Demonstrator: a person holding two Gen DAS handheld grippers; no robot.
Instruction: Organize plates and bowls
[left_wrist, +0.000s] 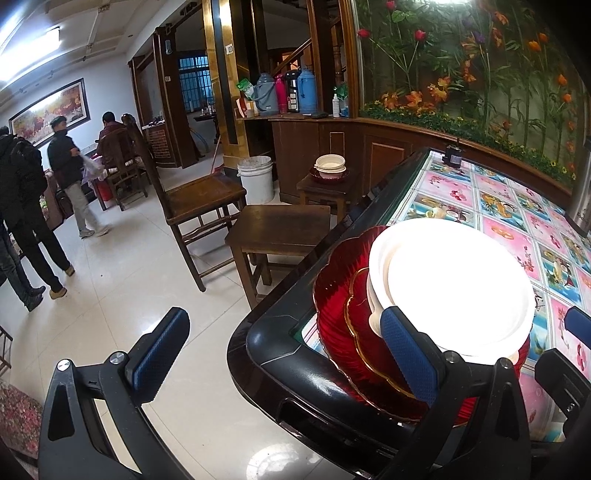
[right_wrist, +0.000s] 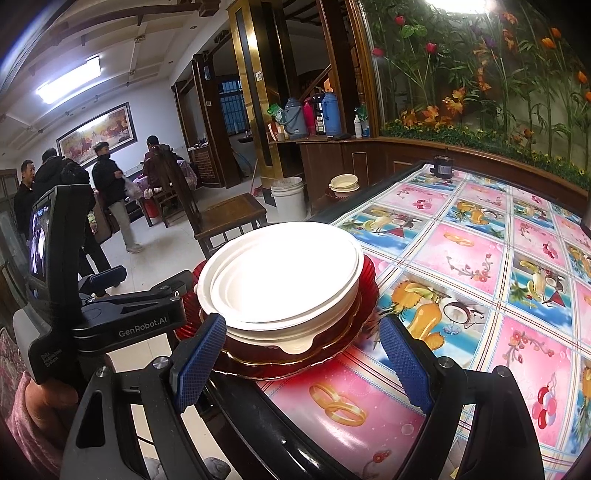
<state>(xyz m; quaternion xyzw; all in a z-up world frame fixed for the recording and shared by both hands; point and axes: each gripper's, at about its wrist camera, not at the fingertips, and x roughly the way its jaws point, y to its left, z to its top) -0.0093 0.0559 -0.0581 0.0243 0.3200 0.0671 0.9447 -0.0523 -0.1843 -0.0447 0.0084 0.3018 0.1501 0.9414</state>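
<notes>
While the stack of dishes (right_wrist: 284, 295) is sitting at the near corner of the tabletop (right_wrist: 461, 258), in the centre of the right wrist frame, its lowest red plate (right_wrist: 369, 291) is reaching close to the black padded table edge (left_wrist: 295, 373). The stack is consisting of white bowls (left_wrist: 454, 284) nested on red scalloped plates (left_wrist: 340, 306). To the right of the stack in the right wrist frame, the patterned tabletop is lying open up to the wooden ledge below the flower wall. To the left, beyond the table edge, pale floor is showing, with a wooden stool (left_wrist: 277, 229) and a wooden chair (left_wrist: 199, 195) standing near the corner. A second, smaller pile of dishes (left_wrist: 330, 168) is resting on another stool in the upper middle of the left wrist frame.

The right gripper (right_wrist: 303, 365) is pointing downward toward the stack from the lower part of its frame. Its fingers (right_wrist: 201, 362) are standing wide apart, one on each side of the stack's near rim; whether the pads are touching the dishes cannot be told.

The left gripper (left_wrist: 284, 354) is pointing downward at the table corner. Its fingers (left_wrist: 406, 354) are released and spread wide: one is overlapping the red plates in the lower centre of the left wrist frame, the other is hanging over the floor at lower left. Contact with the plates cannot be confirmed. A hand in a pink sleeve (right_wrist: 33, 413) is gripping the left gripper's handle at the lower left of the right wrist frame.
</notes>
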